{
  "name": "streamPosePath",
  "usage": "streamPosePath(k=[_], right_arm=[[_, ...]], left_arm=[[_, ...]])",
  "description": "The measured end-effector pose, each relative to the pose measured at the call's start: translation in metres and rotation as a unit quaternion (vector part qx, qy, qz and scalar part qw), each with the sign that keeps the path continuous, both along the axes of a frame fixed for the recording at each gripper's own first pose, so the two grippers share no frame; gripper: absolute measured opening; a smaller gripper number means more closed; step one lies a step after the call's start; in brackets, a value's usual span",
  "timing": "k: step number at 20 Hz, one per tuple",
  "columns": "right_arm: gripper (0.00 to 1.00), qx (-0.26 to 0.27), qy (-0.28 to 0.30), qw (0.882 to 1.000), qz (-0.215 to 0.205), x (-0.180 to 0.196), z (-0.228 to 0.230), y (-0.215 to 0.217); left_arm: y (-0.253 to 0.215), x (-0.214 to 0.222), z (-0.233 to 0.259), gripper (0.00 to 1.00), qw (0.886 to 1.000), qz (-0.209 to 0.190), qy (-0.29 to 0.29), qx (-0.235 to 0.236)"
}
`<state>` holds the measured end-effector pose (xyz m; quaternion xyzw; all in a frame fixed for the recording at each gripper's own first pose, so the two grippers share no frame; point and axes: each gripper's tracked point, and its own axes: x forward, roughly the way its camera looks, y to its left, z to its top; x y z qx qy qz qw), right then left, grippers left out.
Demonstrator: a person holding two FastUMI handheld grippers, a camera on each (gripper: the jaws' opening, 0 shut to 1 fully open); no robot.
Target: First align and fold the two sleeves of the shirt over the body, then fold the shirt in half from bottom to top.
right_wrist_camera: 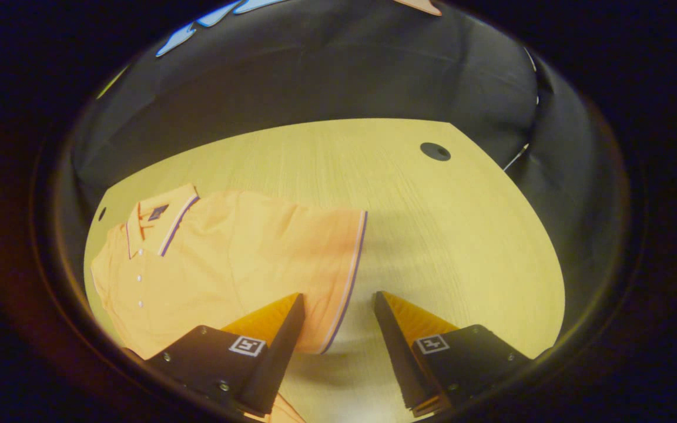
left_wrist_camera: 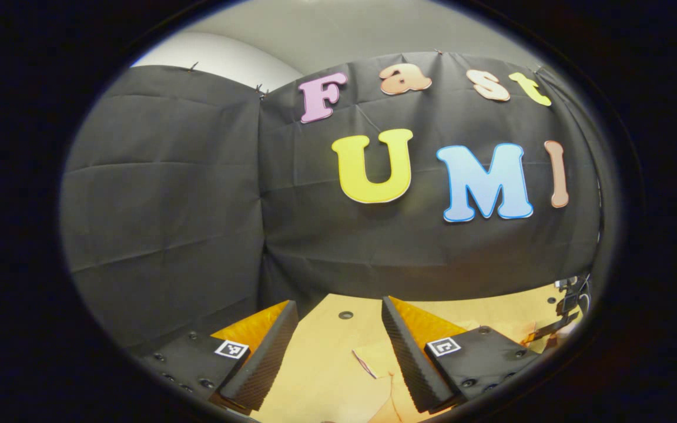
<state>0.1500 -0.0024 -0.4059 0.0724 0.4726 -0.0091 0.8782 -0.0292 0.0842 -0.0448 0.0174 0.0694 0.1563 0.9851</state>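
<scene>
An orange polo shirt [right_wrist_camera: 221, 264] lies flat on the wooden table [right_wrist_camera: 432, 235] in the right gripper view, collar [right_wrist_camera: 159, 223] to the left and buttons facing up. One short sleeve with a striped cuff [right_wrist_camera: 353, 264] reaches toward the middle. My right gripper [right_wrist_camera: 338, 296] hovers open just above that cuff's lower end, one finger over the sleeve and the other over bare table. In the left gripper view my left gripper [left_wrist_camera: 338, 302] is open and held level, facing the booth wall, with a small edge of orange fabric [left_wrist_camera: 381, 361] low between its fingers.
The table has a round dark hole [right_wrist_camera: 435, 151] near its far right corner, and another hole [left_wrist_camera: 345, 315] lies ahead of the left gripper. Black cloth walls close in the table's far and side edges. A dark device [left_wrist_camera: 570, 305] sits at the left gripper view's right edge.
</scene>
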Motion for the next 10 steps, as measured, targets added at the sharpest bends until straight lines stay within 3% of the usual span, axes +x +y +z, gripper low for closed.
streamPosePath(k=[2, 3, 4, 5, 7, 8, 10], right_arm=[[0.75, 0.003, -0.005, 1.0, 0.012, 0.002, 0.003, 0.002], [0.55, 0.005, -0.006, 1.0, 0.015, 0.004, 0.004, 0.003], [0.43, 0.007, -0.007, 1.0, 0.015, 0.004, 0.001, 0.008], [0.35, 0.008, -0.002, 1.0, 0.013, 0.004, 0.0, 0.008], [0.31, 0.025, 0.009, 1.0, 0.003, 0.005, 0.0, 0.014], [0.04, 0.029, 0.009, 1.0, -0.005, 0.005, 0.003, 0.013], [0.05, 0.029, 0.011, 1.0, 0.001, 0.004, 0.003, 0.014]], left_arm=[[-0.004, 0.005, -0.002, 0.94, 1.0, -0.004, 0.0, -0.001], [-0.006, 0.008, -0.003, 0.94, 1.0, -0.007, 0.0, -0.003], [-0.009, 0.011, -0.003, 0.94, 1.0, -0.01, 0.0, -0.003], [-0.011, 0.013, -0.005, 0.94, 1.0, -0.013, 0.0, -0.004], [-0.015, 0.016, -0.006, 0.94, 1.0, -0.019, 0.0, -0.007], [-0.016, 0.017, -0.007, 0.94, 1.0, -0.02, 0.001, -0.008], [-0.012, 0.016, -0.012, 0.95, 1.0, -0.02, 0.001, -0.011]])
